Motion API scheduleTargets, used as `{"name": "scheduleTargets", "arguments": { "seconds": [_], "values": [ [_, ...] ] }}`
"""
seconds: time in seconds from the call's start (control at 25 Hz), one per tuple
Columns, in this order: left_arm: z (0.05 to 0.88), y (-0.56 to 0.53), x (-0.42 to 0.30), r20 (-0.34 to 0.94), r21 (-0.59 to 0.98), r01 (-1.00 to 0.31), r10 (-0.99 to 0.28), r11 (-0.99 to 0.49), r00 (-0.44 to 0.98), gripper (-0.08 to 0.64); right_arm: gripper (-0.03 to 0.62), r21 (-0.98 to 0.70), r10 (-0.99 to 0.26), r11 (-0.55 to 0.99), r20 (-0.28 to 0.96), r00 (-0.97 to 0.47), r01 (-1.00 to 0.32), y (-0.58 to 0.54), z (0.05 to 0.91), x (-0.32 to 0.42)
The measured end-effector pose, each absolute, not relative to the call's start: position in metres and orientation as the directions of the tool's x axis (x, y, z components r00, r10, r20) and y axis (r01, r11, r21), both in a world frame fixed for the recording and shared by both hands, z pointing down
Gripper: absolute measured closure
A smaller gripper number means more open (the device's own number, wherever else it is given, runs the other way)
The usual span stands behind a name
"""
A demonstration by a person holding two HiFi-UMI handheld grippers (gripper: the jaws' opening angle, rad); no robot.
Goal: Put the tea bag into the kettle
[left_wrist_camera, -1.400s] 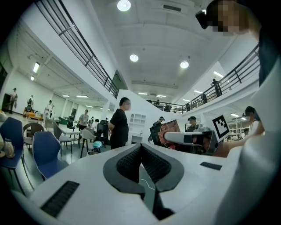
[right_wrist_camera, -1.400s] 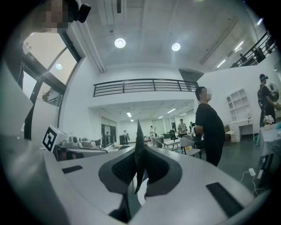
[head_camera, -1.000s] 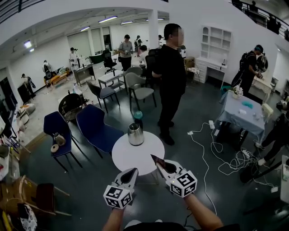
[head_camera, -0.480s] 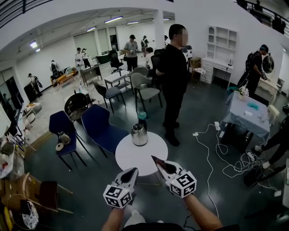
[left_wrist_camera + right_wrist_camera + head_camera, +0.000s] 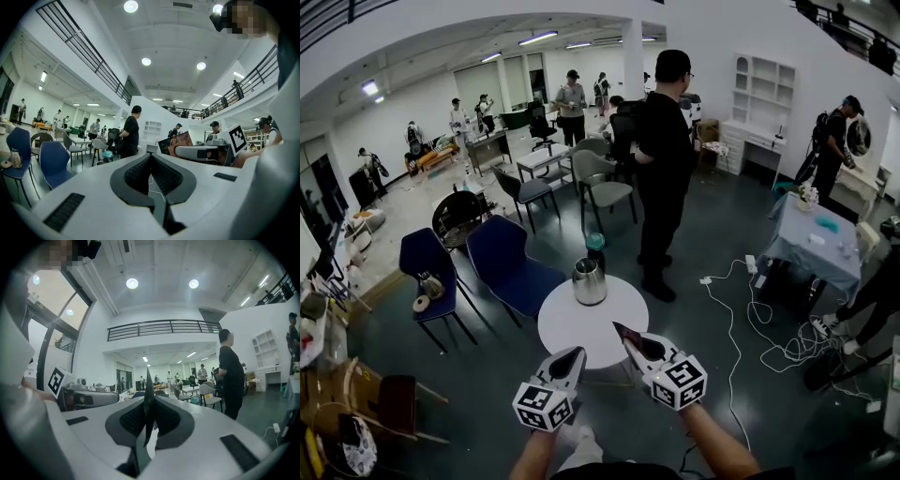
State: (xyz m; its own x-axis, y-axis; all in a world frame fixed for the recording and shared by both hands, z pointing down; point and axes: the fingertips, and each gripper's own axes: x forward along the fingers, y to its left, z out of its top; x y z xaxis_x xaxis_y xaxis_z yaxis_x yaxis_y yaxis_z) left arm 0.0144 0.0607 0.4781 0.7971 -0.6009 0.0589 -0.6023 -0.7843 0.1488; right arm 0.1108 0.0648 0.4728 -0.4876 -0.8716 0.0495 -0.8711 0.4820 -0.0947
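Little has moved since a moment ago: the round white table (image 5: 581,330) sits a touch further left in my head view, and both grippers hang where they were. My right gripper (image 5: 645,350) pinches the flat tea bag (image 5: 626,335) over the table's near edge, well apart from the steel kettle (image 5: 589,281) standing at its far side. My left gripper (image 5: 575,359) is pressed together on nothing.

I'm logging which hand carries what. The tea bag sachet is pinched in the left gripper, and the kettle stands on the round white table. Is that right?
Not quite. The tea bag sachet is pinched in the right gripper, as the right gripper view shows; the left gripper is shut on nothing. The kettle does stand on the round white table.
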Motion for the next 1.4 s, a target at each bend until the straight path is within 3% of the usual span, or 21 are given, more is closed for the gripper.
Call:
{"name": "scheduleTargets", "arguments": {
  "seconds": [1.4],
  "values": [
    [0.470,-0.142,-0.020,0.043,0.198,-0.544,-0.547,-0.815,0.836,0.545,0.557,-0.104,-0.904,0.414,0.072,-0.422,-0.904,-0.133,0.466,0.079]
  ]
}}
